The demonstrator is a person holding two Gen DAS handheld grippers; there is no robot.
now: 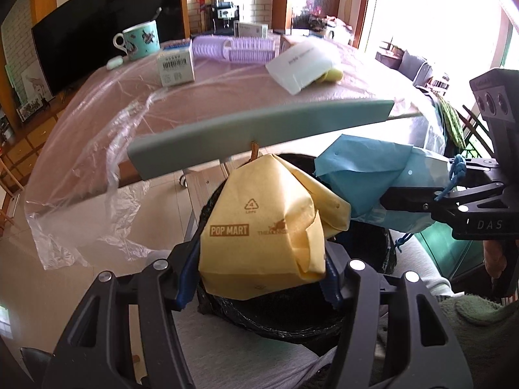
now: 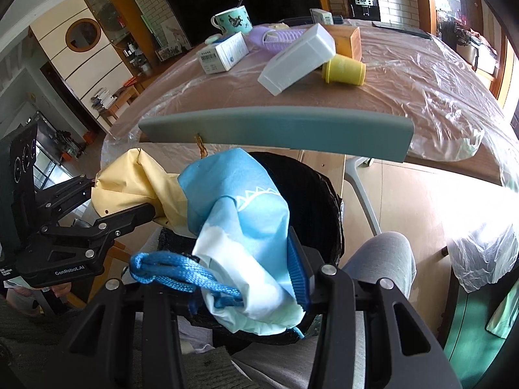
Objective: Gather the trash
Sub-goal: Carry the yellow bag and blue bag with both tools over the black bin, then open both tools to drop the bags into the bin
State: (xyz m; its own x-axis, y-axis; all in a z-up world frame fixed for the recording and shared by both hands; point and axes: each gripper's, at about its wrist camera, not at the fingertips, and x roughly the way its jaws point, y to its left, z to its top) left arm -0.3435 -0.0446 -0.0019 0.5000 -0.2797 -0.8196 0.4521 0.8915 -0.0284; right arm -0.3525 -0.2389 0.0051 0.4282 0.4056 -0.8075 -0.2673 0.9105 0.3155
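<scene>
Trash first: in the left view, your left gripper (image 1: 259,278) has its fingers clamped on the yellow bag (image 1: 259,230), light, soft and crumply, hanging over the black bin (image 1: 292,317). In the right view, your right gripper (image 2: 246,278) pinches the blue bag (image 2: 246,227) near its cord (image 2: 175,272), above the bin, near the desk (image 2: 405,74).

Two bags (image 1: 262,227) (image 2: 246,223), two boxes (image 2: 296,58) (image 2: 223,52), one mug (image 2: 233,19), one bin (image 2: 311,201).

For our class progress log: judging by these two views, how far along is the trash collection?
Done: nothing visibly binned. In hand: left gripper grips the yellow bag, right gripper the blue bag, above the black bin. Left: yellow cup on the table.
</scene>
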